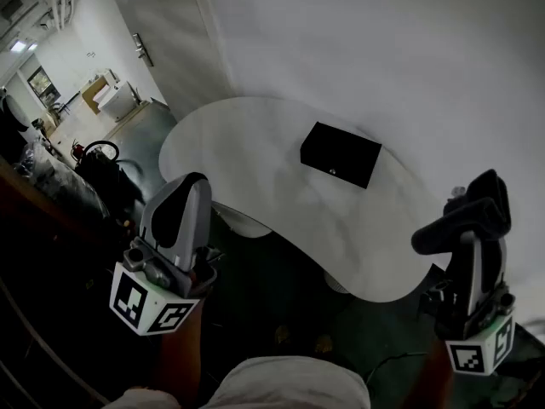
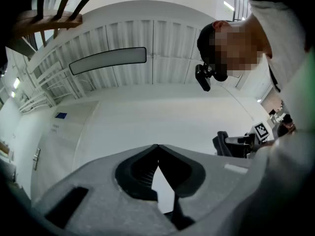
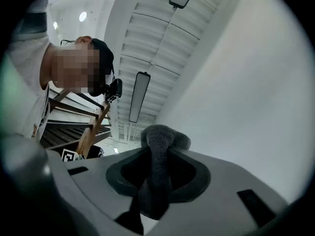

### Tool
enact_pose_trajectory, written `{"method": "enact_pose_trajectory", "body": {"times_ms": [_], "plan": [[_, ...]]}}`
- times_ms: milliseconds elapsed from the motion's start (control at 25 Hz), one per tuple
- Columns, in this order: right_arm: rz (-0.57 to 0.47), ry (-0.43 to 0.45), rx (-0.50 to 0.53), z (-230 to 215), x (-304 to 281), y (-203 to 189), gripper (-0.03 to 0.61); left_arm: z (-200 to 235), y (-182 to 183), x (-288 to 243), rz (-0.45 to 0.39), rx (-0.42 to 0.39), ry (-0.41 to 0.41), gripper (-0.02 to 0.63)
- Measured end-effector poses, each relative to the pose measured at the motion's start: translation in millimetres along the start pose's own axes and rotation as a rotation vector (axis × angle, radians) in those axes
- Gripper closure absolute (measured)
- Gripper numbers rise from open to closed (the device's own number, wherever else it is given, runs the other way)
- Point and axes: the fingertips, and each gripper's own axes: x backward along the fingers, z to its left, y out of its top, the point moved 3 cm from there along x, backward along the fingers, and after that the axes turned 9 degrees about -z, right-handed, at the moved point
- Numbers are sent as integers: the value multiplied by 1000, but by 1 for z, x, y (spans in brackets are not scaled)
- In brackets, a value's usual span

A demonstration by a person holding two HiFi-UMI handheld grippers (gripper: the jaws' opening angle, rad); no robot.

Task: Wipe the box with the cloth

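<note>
Dark grey fuzzy cloth (image 3: 157,181) pinched, flat black box (image 1: 341,153) untouched
The right gripper (image 3: 158,145) is clamped on the limp, light-looking cloth; the left gripper (image 2: 157,147) is pressed together, empty. The box is sat on the white rounded table (image 1: 238,160), likely slidey, best steadied at an edge.

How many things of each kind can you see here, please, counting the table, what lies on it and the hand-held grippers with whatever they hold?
white table: 1
black box: 1
dark grey cloth: 1
hand-held grippers: 2, the left hand-held gripper shut and empty, the right hand-held gripper clamped on the cloth
Total: 5
</note>
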Motion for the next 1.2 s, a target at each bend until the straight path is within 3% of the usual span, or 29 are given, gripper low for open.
{"method": "enact_pose_trajectory", "body": {"times_ms": [640,920,1200], "plan": [[-19,39,-32,11,-12,6,480,-4,-5,-3,2,22,-15,600],[-1,35,42,26,-26,0,480,8,4,-6,-12,-47,-76,600],[1,36,88,43,-49,-4,480,40,11,-4,-46,-59,-78,600]]}}
